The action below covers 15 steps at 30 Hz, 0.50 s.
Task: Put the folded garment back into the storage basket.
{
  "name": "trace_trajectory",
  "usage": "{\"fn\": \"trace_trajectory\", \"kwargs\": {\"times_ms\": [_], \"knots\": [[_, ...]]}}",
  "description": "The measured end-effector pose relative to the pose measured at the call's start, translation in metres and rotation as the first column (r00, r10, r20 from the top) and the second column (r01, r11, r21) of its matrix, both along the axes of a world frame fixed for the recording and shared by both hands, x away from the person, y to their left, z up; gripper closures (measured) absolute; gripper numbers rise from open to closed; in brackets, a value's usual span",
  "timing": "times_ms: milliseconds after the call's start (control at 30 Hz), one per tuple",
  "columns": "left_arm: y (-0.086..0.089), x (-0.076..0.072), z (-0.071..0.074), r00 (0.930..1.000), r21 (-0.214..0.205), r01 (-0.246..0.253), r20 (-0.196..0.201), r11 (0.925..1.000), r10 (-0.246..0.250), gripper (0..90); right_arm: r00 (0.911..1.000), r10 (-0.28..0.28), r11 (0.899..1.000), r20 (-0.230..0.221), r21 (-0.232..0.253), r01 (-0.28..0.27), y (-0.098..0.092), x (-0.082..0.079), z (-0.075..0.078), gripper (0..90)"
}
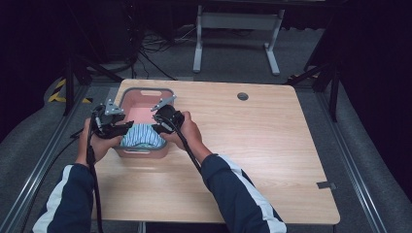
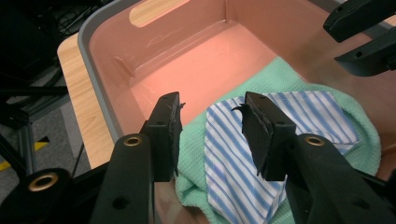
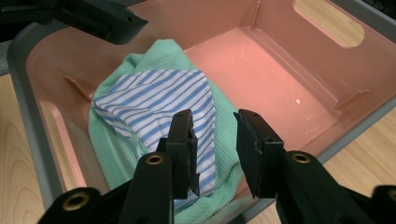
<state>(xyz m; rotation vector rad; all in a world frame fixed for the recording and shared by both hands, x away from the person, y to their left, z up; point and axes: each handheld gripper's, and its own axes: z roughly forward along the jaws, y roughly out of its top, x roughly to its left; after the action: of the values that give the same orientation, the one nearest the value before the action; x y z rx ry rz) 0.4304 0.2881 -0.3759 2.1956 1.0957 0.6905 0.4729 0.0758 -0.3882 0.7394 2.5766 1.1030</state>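
A pink bin with a grey rim (image 1: 145, 91) stands at the table's left rear. In its near end lies a green waffle cloth (image 2: 299, 77) (image 3: 163, 53) with a blue-and-white striped cloth (image 1: 142, 135) (image 2: 243, 158) (image 3: 154, 100) folded on top. My left gripper (image 1: 127, 127) (image 2: 212, 128) hovers open over the near left edge of the cloths. My right gripper (image 1: 158, 127) (image 3: 215, 144) hovers open over their near right side. Neither holds anything. The far half of the bin floor (image 3: 280, 79) is bare.
The wooden table (image 1: 252, 145) stretches wide to the right of the bin, with a round cable hole (image 1: 242, 96) near its back edge. Black cables trail from both grippers along the forearms. A white table frame (image 1: 238, 29) stands on the floor beyond.
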Motion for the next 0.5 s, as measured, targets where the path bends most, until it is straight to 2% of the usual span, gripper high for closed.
{"fn": "trace_trajectory", "kwargs": {"times_ms": [200, 367, 467, 500], "knots": [[-0.005, -0.007, 0.006, 0.9993, -0.008, 0.015, 0.035, 0.9999, -0.015, 54.0, 0.9998, 0.004, 1.0, 0.017, 0.001, -0.004, -0.007, -0.006, 0.004, 60.4], [-0.01, -0.016, 0.013, 0.9975, -0.042, 0.039, 0.061, 0.9983, -0.037, 48.4, 0.9994, 0.002, 1.0, 0.036, -0.003, -0.002, -0.02, -0.012, 0.01, 54.1], [-0.016, -0.023, 0.017, 0.9961, -0.05, 0.048, 0.076, 0.9976, -0.044, 42.1, 0.9985, 0.0, 1.0, 0.055, -0.031, 0.002, -0.029, -0.015, 0.015, 48.7], [-0.019, -0.027, 0.019, 0.9951, -0.073, 0.062, 0.081, 0.9954, -0.056, 39.3, 0.9975, -0.01, 0.999, 0.07, -0.035, 0.013, -0.036, -0.017, 0.018, 44.0]]}}
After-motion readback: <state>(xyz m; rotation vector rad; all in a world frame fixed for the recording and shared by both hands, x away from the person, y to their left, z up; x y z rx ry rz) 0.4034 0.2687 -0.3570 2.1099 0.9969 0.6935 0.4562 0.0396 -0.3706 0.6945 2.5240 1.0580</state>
